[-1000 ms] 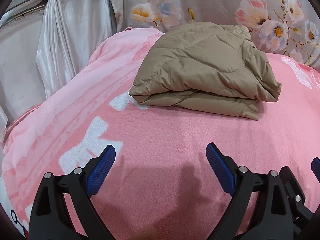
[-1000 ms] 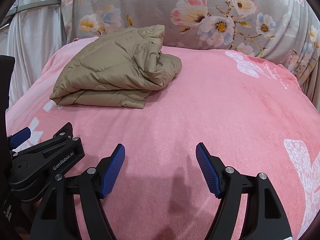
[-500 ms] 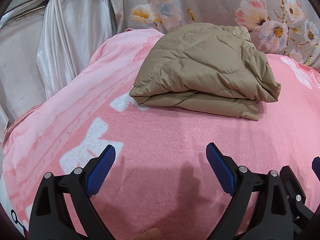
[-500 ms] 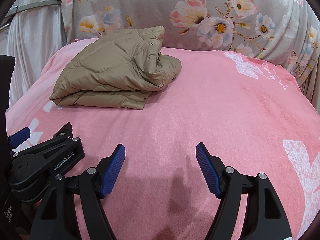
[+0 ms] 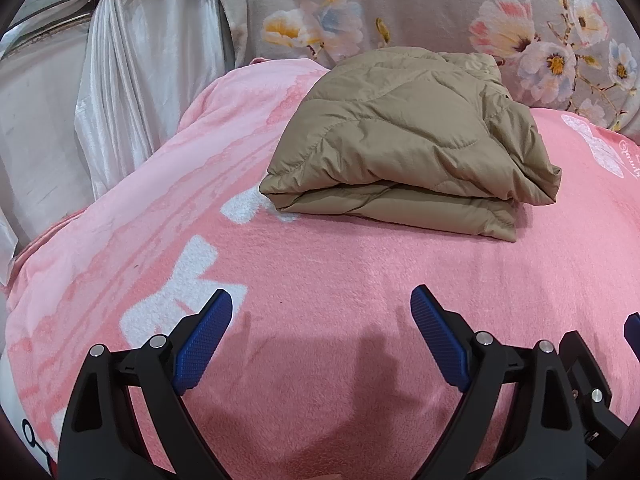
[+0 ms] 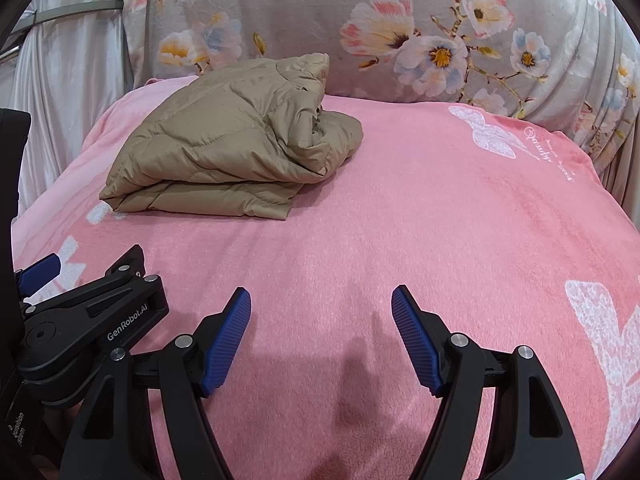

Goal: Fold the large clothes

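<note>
Tan jacket (image 5: 412, 140) sits folded on the pink bed (image 5: 320, 272), far left side near the floral cushion (image 6: 400, 20). Left gripper (image 5: 321, 332) and right gripper (image 6: 321, 332) both spread wide, empty, well short of it. Looks puffy, light, slippery; grab at the thick folded edge.

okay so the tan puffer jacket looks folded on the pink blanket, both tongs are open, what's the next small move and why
Probably none on the jacket: ease both tongs back and finish. The tan jacket already lies in a stacked fold on the pink blanket, and the left tongs and right tongs are open, empty and short of it.
</note>
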Action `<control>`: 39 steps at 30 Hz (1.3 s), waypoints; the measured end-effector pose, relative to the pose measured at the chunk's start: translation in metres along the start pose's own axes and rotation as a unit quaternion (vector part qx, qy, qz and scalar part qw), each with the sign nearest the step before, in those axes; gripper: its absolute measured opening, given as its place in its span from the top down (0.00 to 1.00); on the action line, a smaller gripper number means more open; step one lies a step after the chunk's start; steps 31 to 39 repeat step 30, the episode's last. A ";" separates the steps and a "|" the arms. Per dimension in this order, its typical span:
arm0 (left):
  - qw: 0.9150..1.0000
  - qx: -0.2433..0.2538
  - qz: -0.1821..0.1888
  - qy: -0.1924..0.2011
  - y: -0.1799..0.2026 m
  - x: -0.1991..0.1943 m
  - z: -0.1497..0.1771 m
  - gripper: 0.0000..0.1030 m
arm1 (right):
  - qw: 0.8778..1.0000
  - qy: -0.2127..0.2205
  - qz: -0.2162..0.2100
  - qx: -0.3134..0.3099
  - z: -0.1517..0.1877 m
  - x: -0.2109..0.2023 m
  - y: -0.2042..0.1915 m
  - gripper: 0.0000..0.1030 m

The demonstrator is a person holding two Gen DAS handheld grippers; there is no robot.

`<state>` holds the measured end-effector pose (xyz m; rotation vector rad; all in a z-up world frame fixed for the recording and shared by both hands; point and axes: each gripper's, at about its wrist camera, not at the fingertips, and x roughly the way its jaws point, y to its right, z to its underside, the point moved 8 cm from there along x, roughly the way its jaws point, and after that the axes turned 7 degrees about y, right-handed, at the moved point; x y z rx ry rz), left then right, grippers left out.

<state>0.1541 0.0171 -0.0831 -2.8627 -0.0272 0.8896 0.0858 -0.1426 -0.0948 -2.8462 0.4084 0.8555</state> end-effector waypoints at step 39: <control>1.000 0.006 0.002 0.006 0.004 -0.002 -0.002 0.19 | 1.000 0.003 0.003 0.000 -0.002 0.000 0.001 0.32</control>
